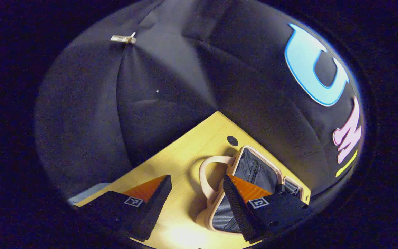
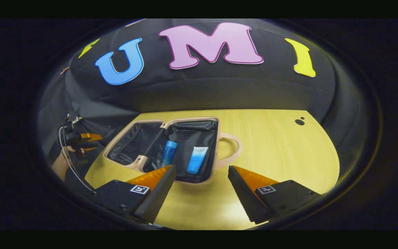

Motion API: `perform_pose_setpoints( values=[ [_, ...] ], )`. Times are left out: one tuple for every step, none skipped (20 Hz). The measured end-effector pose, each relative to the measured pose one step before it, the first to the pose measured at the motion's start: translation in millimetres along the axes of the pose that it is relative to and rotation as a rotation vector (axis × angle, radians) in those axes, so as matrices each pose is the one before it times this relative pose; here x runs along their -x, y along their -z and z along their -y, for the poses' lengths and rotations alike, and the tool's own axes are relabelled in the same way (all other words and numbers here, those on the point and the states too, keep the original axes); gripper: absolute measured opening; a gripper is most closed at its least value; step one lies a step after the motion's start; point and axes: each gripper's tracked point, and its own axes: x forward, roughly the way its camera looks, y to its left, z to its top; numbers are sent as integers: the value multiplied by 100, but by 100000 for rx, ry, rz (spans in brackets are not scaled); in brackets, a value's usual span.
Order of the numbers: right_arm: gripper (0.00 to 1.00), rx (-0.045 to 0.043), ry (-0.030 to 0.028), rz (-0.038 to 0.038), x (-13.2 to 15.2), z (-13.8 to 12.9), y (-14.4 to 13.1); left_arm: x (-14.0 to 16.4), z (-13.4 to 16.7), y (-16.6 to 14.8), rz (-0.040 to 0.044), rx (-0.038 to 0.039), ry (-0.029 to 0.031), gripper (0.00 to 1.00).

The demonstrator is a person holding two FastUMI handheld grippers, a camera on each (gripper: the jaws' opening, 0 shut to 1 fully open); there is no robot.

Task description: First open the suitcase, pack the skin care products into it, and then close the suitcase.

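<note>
The pink suitcase (image 2: 190, 119) lies open on the wooden table (image 2: 282, 152), both dark-lined halves facing up. In the half nearer its handle (image 2: 233, 148) lie a blue bottle (image 2: 169, 152) and a blue-and-white tube (image 2: 197, 159), side by side. My right gripper (image 2: 200, 195) is open just in front of that half, with nothing between its fingers. The left gripper (image 2: 93, 141) hovers off the table's left edge beyond the other half, held by a hand (image 2: 60, 166). In the left gripper view the suitcase (image 1: 264, 159) and its handle (image 1: 203, 176) sit close ahead, and my left gripper (image 1: 195, 207) is open and empty.
A small round hole (image 2: 300, 121) marks the table's far right corner, also seen as the hole (image 1: 232, 140) in the left gripper view. Black cloth walls surround the table, with a metal clip (image 1: 123, 38) on one. Bare tabletop stretches right of the suitcase.
</note>
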Motion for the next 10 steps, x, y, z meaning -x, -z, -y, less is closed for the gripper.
perform_pose_setpoints(
  values=[
    [96, 400, 1082, -1181, 490, 398, 955, -1380, -88, -4, -2372, 5144, 1096, 94],
    [96, -258, 1097, -1292, 399, 547, 843, -1355, -321, 47, -2113, 3562, 1011, 94],
    [96, -991, 964, -956, 299, 584, 794, -1031, -156, 7, -1885, 1229, 577, 94],
    [96, -2161, 1295, -1721, 201, 556, 851, -943, -84, 196, -2138, -378, 600, 93],
    [96, -2294, 713, -1174, 183, 536, 728, -627, -305, 190, -2097, -1016, -1364, 91],
    [96, -2038, 719, -529, 119, 468, 374, -687, 5, 455, -2185, -914, -176, 88],
    [96, -1386, 1020, -500, -72, 442, 349, -577, -33, 260, -1474, -167, -25, 84],
    [96, -777, 635, -9, -18, 250, 177, -441, 88, 356, -1252, 616, 395, 80],
    [96, -312, 349, 259, 105, 209, 29, -386, 261, 284, -1566, 1100, 1435, 75],
    [96, 460, 375, 455, 77, 270, 3, -270, 120, 178, -520, 1463, 675, 74]
  ],
)
